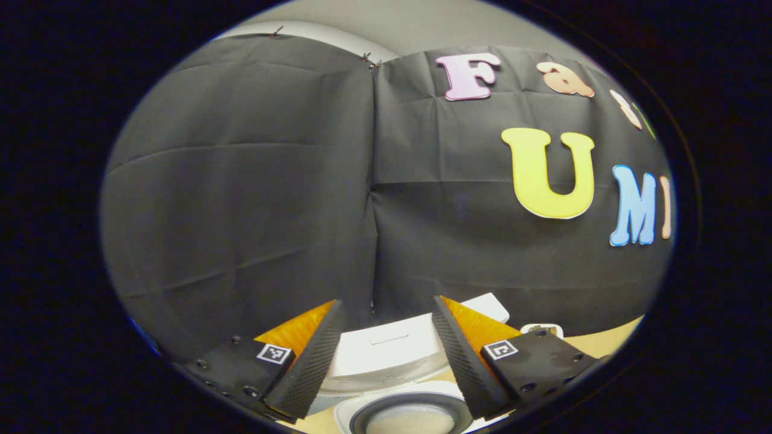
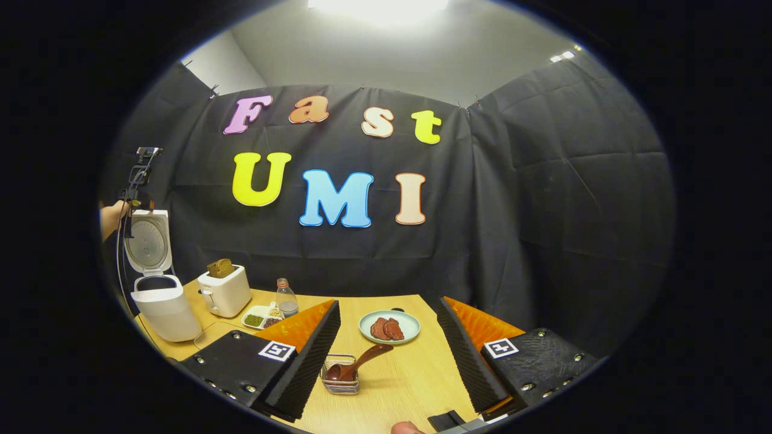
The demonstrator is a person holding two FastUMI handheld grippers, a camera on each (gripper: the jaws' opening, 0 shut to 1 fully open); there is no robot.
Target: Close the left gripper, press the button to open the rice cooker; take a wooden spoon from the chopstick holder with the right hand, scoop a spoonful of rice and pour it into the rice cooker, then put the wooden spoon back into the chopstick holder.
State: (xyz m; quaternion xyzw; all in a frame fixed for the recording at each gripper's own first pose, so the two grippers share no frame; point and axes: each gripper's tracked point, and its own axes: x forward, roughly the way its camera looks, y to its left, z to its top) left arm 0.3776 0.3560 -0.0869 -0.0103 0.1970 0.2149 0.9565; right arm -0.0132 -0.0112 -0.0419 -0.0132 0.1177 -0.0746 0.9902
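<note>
Bright overhead glare, fisheye-warped edges

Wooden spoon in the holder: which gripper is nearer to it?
Right. The right gripper is open just before the wooden spoon; the left gripper is above the open rice cooker, across the table.

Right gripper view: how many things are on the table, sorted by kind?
Kitchen machines: 2, the open rice cooker and the toaster.
Dishes with food: 2, the round plate and the sectioned tray.
Bottles: 1, the bottle.
Holders: 1, the chopstick holder.
Spoons: 1, the wooden spoon in it.
Total: 7.
</note>
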